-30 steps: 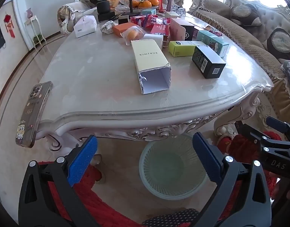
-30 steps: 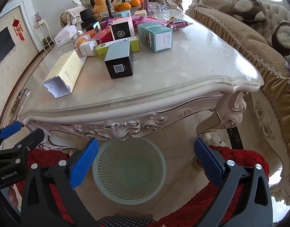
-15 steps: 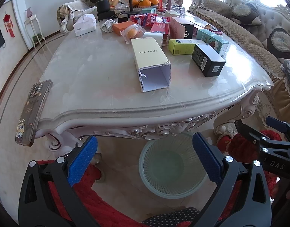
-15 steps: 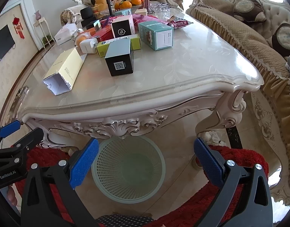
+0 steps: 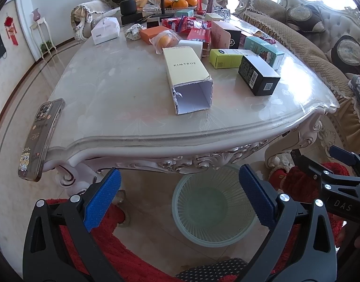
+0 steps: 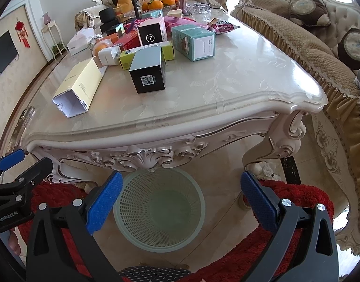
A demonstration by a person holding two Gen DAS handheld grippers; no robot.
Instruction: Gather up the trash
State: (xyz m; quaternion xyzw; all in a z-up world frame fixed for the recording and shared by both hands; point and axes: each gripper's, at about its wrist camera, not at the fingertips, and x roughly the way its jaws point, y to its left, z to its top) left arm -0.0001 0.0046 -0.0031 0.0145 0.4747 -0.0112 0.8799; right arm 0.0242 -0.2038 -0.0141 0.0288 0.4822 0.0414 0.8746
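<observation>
A pale green mesh waste basket (image 5: 212,237) stands on the floor under the table's front edge; it also shows in the right wrist view (image 6: 156,232) and looks empty. On the marble table (image 5: 114,87) lie an open-ended yellow KIMTRUE box (image 5: 187,70), a black box (image 5: 257,77), a lime box (image 5: 227,57) and a teal box (image 5: 264,49). The yellow box (image 6: 81,84) and black box (image 6: 148,72) show in the right wrist view too. My left gripper (image 5: 180,197) is open and empty, low in front of the table. My right gripper (image 6: 180,199) is open and empty above the basket.
A phone (image 5: 38,138) overhangs the table's left front corner. Further back lie more boxes, a tissue box (image 5: 105,30), a bagged orange (image 5: 164,38) and a fruit tray (image 5: 180,2). A sofa (image 5: 309,54) runs along the right. A red rug (image 6: 297,211) lies below.
Both views have shifted slightly, the table and boxes sitting a little lower in frame. Both grippers stay open and empty.
</observation>
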